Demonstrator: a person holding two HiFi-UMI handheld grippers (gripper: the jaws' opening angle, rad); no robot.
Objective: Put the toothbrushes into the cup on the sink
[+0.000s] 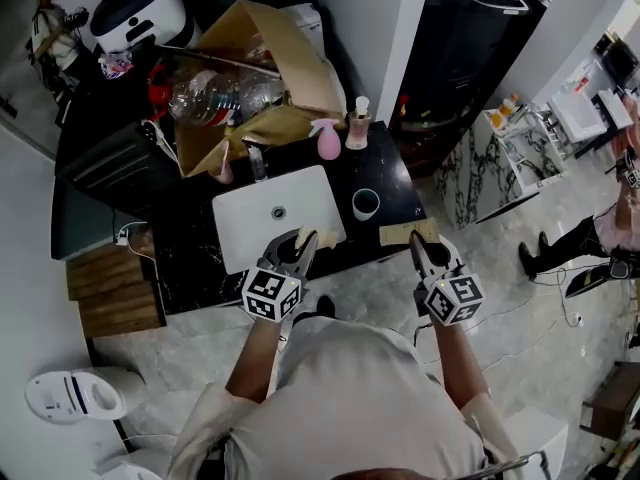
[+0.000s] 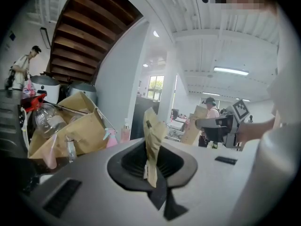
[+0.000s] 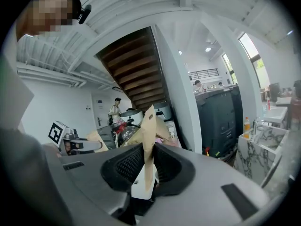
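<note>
Left arm: We see it reach out from the body, with the left gripper [image 1: 294, 248] over the front edge of the white sink [image 1: 248, 218].
Left gripper: Its jaws are pressed together on a thin tan left paper pack [image 2: 151, 138] that stands up between them.
Right arm: It reaches out beside the left arm, with the right gripper [image 1: 431, 251] at the front edge of the black desk [image 1: 396, 180], to the right of the sink.
Right gripper: Its jaws are clamped on a right paper pack [image 3: 148, 138], also standing up.
Inside the packs: We cannot tell.
Cup: The cup [image 1: 366, 204] stands on the desk just right of the sink, farther back than both grippers and between them.
Other things: A pink spray bottle [image 1: 328, 141] and a small soap bottle [image 1: 357, 124] stand behind the sink. A big cardboard box [image 1: 292, 56] with clear plastic bottles [image 1: 215, 98] leans at the back.
In the way: Nothing sits between the grippers and the cup.
Only in the head view: the sink and the cup.
Only in the gripper views: the tight hold on each pack, and a person [image 3: 115, 108] standing far off.
</note>
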